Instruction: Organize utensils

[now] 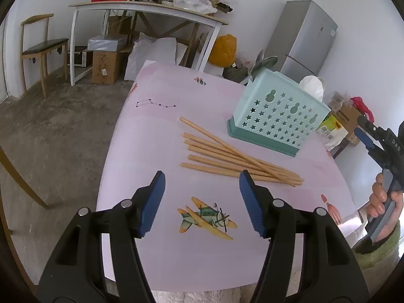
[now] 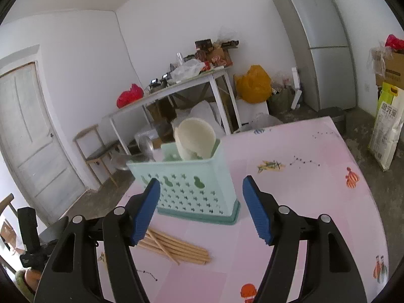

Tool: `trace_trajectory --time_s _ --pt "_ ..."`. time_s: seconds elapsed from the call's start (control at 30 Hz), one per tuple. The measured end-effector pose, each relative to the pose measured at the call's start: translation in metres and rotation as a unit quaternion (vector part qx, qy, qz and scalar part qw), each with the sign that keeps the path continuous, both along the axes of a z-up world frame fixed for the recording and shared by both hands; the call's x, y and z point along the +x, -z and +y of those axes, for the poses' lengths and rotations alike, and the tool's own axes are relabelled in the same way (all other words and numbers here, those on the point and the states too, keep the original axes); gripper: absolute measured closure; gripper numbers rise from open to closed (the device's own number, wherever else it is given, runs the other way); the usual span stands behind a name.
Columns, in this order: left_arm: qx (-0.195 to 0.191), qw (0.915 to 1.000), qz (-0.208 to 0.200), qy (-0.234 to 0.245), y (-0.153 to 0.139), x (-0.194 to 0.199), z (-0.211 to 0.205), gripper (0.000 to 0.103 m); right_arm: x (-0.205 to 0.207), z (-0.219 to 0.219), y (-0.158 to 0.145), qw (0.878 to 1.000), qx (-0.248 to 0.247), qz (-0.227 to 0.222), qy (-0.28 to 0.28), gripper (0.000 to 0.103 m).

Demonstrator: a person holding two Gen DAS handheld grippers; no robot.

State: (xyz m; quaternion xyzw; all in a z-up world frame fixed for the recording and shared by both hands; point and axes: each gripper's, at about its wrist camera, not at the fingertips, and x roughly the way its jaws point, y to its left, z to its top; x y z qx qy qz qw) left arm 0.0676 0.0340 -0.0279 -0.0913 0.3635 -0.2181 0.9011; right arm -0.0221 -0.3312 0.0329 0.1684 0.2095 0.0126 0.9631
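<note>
Both my left gripper (image 1: 202, 199) and right gripper (image 2: 201, 208) gape empty; chopsticks (image 1: 237, 161) lie on the bench (image 1: 151, 131) beside the caddy (image 1: 275, 116), so next I pinch one.

Six chopsticks (image 1: 234, 161) – one holder (image 1: 275, 116) – two white spoons (image 2: 194, 136)

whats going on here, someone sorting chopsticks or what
A person holds a hand-held gripper in each hand over a pink table, tidying utensils. A loose pile of wooden chopsticks still lies flat on the table beside a mint-green utensil holder, which already holds white spoons and a metal ladle. The left hand-held gripper is open just short of the chopsticks, and the right hand-held gripper is open and empty, facing the holder.
</note>
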Motion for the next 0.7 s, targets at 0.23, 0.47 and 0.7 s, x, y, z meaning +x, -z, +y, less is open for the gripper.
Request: trace_trajectory --time_s 0.23,0.47,0.7 --pt "0.004 1.0 0.004 -0.002 0.0013 0.0012 -0.0011 0.045 0.001 0.0006 0.0021 1.0 0.007 0.008 -0.006 0.037" --pt "0.005 0.9999 0.009 -0.004 0.0034 0.0017 -0.0011 0.044 0.0015 0.0027 0.0037 1.0 0.008 0.012 -0.011 0.037" --pt "0.006 0.9999 0.01 -0.005 0.0042 0.0019 -0.0006 0.044 0.0011 0.0042 0.0042 1.0 0.008 0.015 -0.013 0.037"
